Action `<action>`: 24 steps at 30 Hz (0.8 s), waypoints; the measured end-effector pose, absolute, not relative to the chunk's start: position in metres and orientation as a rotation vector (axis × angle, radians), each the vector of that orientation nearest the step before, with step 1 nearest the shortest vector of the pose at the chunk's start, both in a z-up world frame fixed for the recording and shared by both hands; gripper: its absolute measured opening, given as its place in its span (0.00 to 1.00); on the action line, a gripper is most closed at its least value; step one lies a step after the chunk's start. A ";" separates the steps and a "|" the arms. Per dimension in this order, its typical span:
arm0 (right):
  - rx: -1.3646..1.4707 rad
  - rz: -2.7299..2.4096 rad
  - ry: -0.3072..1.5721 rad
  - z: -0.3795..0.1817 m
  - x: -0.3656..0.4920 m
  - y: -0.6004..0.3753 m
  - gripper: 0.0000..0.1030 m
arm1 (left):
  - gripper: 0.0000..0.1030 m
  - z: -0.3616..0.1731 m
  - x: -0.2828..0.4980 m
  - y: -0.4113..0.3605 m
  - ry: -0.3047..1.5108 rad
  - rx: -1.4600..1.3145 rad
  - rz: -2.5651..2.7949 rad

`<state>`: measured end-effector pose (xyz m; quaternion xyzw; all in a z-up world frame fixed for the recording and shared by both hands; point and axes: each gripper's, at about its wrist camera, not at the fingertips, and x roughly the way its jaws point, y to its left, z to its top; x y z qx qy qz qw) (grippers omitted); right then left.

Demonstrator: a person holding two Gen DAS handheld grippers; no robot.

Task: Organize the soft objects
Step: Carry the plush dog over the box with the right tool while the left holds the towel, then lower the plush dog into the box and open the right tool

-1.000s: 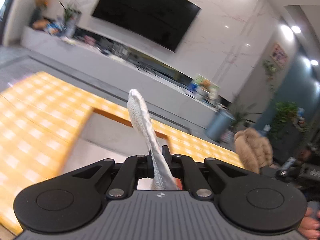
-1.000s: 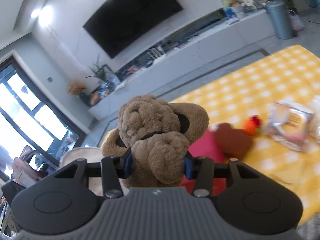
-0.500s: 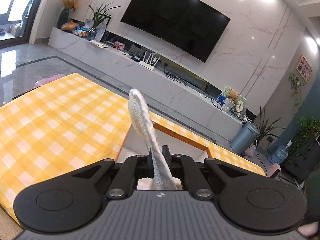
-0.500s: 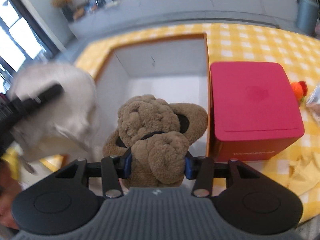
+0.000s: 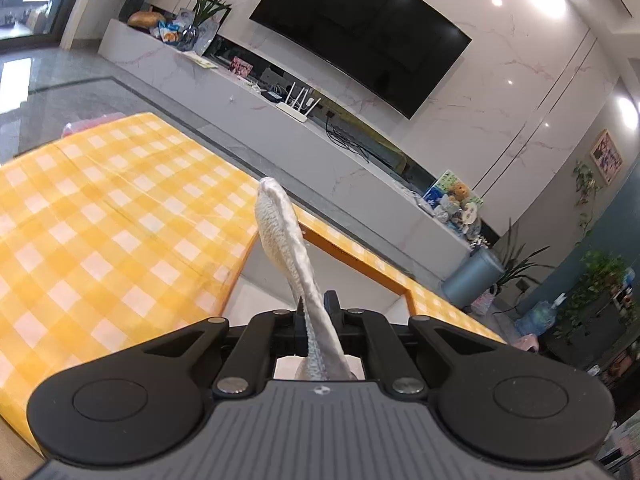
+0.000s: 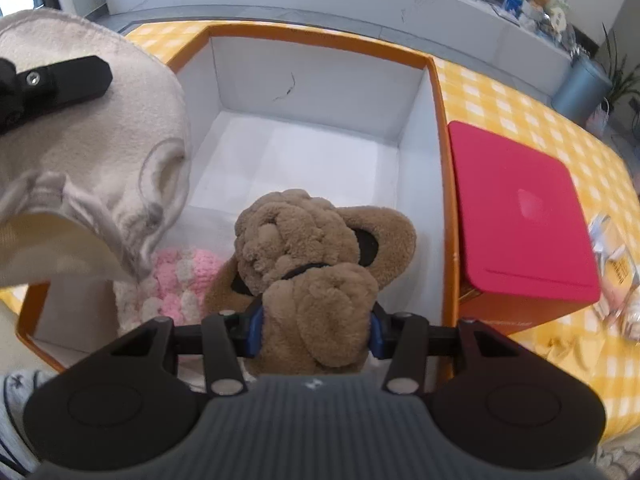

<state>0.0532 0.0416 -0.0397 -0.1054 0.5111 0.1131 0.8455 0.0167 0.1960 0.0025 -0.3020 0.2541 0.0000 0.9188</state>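
My left gripper (image 5: 316,308) is shut on a thin fold of whitish knit cloth (image 5: 280,232) that sticks up ahead of the fingers. The right wrist view shows that cloth (image 6: 100,160) as a large beige piece hanging over the left wall of the box, with a left finger (image 6: 60,80) across it. My right gripper (image 6: 316,320) is shut on a brown plush toy (image 6: 304,240), held above the near part of the white box with the orange rim (image 6: 320,48). A pink and white knitted piece (image 6: 180,280) lies on the box floor under the cloth.
A red square box (image 6: 520,208) stands against the box's right wall. Clear plastic packets (image 6: 616,264) lie further right on the yellow checked tablecloth (image 5: 100,220). A patterned sleeve (image 6: 16,400) shows at the lower left. A TV wall and cabinet stand behind.
My right gripper has swung down and over with the plush toy, from facing the room to hanging above the box. The left gripper drifted a little, still holding the cloth.
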 end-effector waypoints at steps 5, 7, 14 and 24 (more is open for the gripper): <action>-0.333 0.252 1.122 -0.042 0.061 0.054 0.58 | 0.05 0.001 0.018 0.195 0.530 -0.624 -0.027; -0.364 0.259 1.133 -0.039 0.059 0.055 0.77 | 0.06 0.001 0.019 0.192 0.537 -0.612 -0.039; -0.436 0.324 0.979 -0.017 0.042 0.047 0.88 | 0.05 0.000 0.020 0.188 0.537 -0.607 -0.074; -0.402 0.453 0.780 0.028 0.019 -0.006 0.94 | 0.05 -0.007 0.036 0.192 0.520 -0.664 -0.147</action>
